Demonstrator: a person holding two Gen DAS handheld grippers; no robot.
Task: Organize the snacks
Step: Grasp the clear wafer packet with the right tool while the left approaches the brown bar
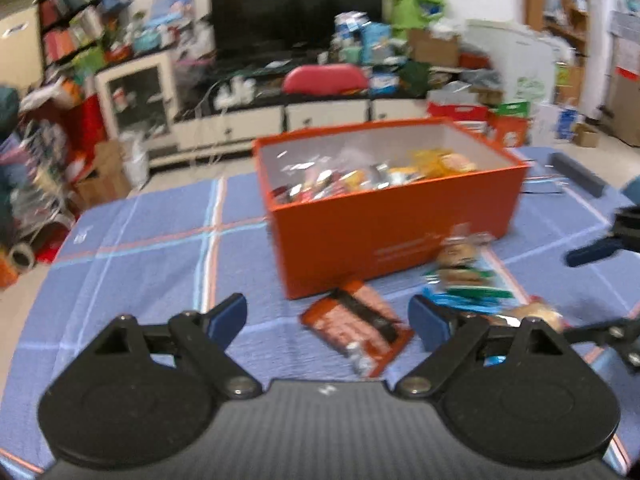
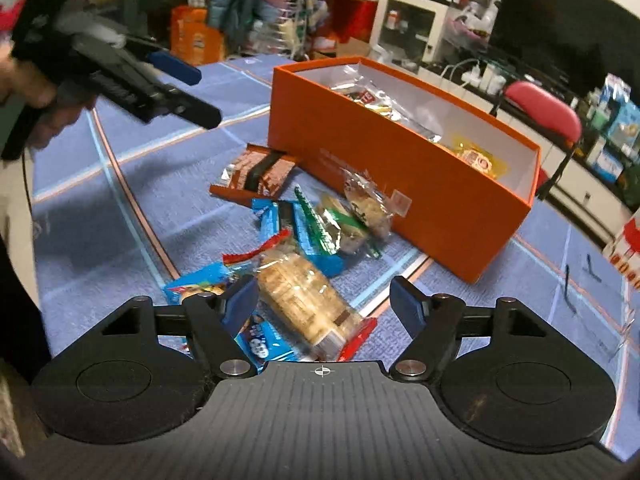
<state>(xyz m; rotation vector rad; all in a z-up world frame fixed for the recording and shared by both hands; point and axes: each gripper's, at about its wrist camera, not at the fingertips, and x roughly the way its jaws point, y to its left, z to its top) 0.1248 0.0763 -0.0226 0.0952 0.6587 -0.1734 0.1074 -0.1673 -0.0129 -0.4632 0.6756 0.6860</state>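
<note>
An orange box point(image 1: 400, 236) point(image 2: 404, 172) stands on the blue checked tablecloth point(image 1: 152, 256), holding several wrapped snacks. In front of it lie loose snacks. A brown-orange packet point(image 1: 356, 332) point(image 2: 256, 174) rests under my left gripper point(image 1: 328, 318), which is open and hovers above it without touching. In the right wrist view the left gripper point(image 2: 192, 90) hangs at the upper left in a person's hand. My right gripper point(image 2: 324, 302) is open over a clear-wrapped cracker pack point(image 2: 304, 300), which lies between the fingers with a gap on its right side. Blue and green packets point(image 2: 316, 232) lie beyond.
A dark TV point(image 1: 296, 4), white cabinets point(image 1: 328, 114) and a red chair back point(image 1: 326, 78) stand past the table's far edge amid clutter. A grey bar point(image 1: 576, 172) and thin black items point(image 2: 570, 288) lie on the cloth right of the box.
</note>
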